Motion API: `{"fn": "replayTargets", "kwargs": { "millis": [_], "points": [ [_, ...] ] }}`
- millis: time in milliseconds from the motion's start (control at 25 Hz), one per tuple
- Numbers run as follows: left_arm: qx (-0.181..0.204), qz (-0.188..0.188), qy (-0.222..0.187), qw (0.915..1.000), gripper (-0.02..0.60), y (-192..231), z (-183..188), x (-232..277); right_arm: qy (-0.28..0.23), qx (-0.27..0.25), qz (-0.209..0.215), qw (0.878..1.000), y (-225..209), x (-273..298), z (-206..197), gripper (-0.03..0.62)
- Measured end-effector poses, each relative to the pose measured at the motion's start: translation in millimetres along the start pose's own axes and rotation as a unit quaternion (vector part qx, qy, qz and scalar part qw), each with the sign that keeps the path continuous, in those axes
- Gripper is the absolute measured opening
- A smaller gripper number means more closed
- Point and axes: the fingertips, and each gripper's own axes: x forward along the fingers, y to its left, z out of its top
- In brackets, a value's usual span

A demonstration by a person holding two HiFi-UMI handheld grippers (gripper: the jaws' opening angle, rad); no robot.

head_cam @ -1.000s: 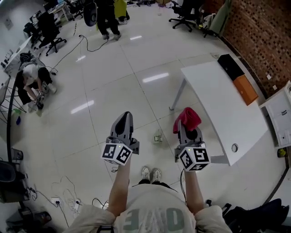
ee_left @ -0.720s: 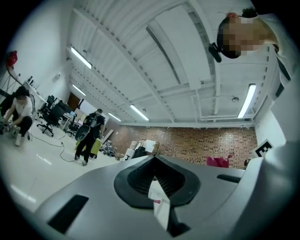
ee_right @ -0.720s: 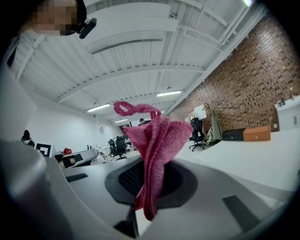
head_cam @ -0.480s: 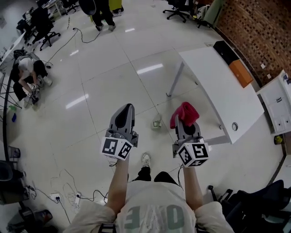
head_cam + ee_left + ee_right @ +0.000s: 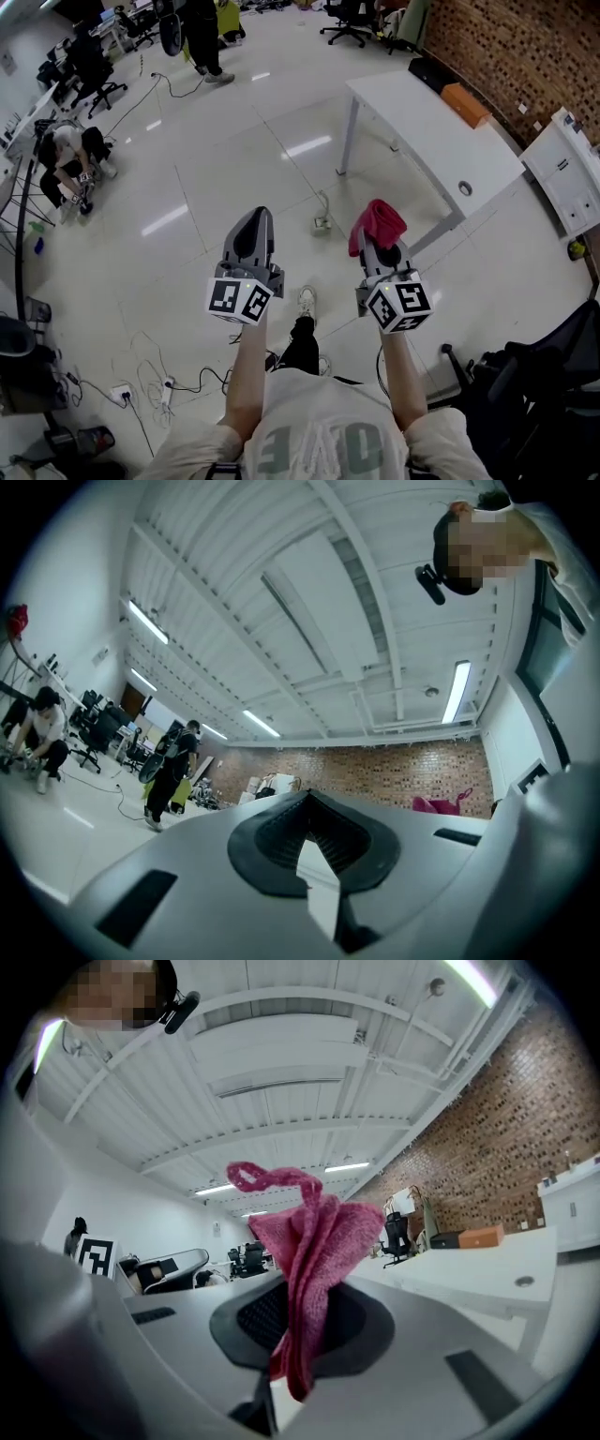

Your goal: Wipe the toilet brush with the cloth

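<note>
Still on the move: compared with a second ago, the white surface (image 5: 427, 131) sits higher in the head view and farther from the right gripper (image 5: 380, 251). The small object on the floor (image 5: 322, 223) now lies ahead, between both grippers. One shoe (image 5: 307, 300) is stepped forward; earlier both feet were side by side. Grips unchanged: the right gripper is clamped on the red-pink cloth (image 5: 378, 225), which bunches above its jaws. The left gripper (image 5: 253, 223) is closed with nothing in it. Both are held side by side, well apart from the surface.
</note>
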Motion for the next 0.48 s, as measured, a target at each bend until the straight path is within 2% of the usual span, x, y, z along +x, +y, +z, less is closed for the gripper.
{"fn": "replayTargets", "kwargs": {
  "millis": [200, 320, 480],
  "points": [
    [-0.004, -0.003, 0.017, 0.9998, 0.003, -38, 11, -66, -0.003, 0.03, -0.004, 1.0, 30, -74, 0, 0.031],
    [-0.002, -0.012, 0.018, 0.9998, 0.003, -45, 20, -89, -0.01, 0.044, -0.011, 0.999, 45, -92, -2, 0.032],
    [-0.002, -0.046, 0.014, 0.9989, 0.003, -54, 33, -100, -0.003, 0.032, -0.02, 0.999, 61, -96, -6, 0.031]
  ]
}}
